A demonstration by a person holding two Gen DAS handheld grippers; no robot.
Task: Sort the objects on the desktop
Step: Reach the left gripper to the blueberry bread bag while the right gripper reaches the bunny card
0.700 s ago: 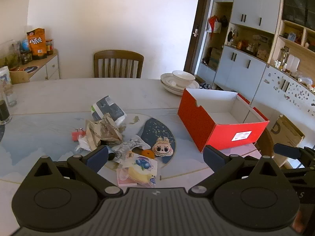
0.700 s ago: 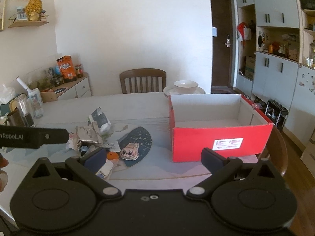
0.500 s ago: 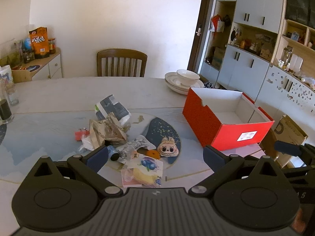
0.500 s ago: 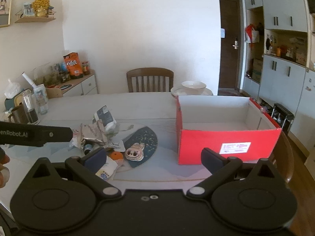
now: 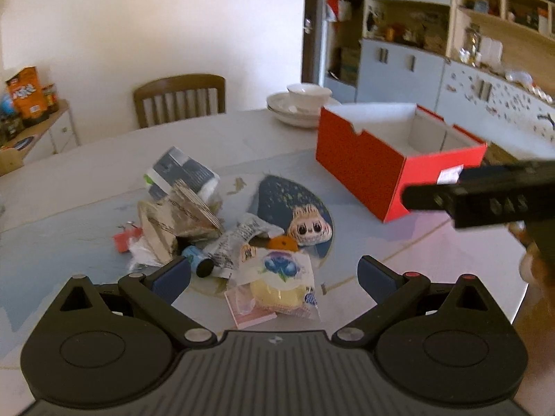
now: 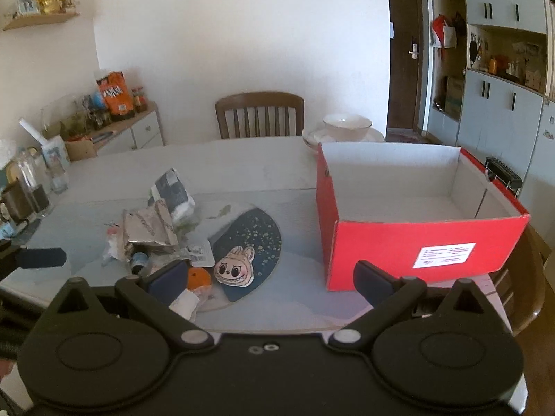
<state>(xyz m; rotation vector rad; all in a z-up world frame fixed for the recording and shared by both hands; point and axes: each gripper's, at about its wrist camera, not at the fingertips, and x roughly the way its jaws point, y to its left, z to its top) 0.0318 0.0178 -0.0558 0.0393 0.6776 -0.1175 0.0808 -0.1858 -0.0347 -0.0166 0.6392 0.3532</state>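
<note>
Hovering wide open and empty, the left hand-held gripper (image 5: 274, 275) faced the snack packet (image 5: 281, 282) near the bench (image 5: 86, 170) edge; it should drop straight, then squeeze gently.

The left gripper (image 5: 274, 277) points forward and downward, its two blue-padded fingers (image 5: 171, 274) spread wide with nothing clamped between them. The right gripper (image 6: 270, 277) is tilted down at a similar slant, its jaws likewise standing fully apart and gripping nothing. In the left wrist view, the right gripper's black body crosses the right edge, blurred, with part of the person's hand (image 5: 536, 267) below it. In the right wrist view, one blue pad of the left gripper pokes in at the left edge.
</note>
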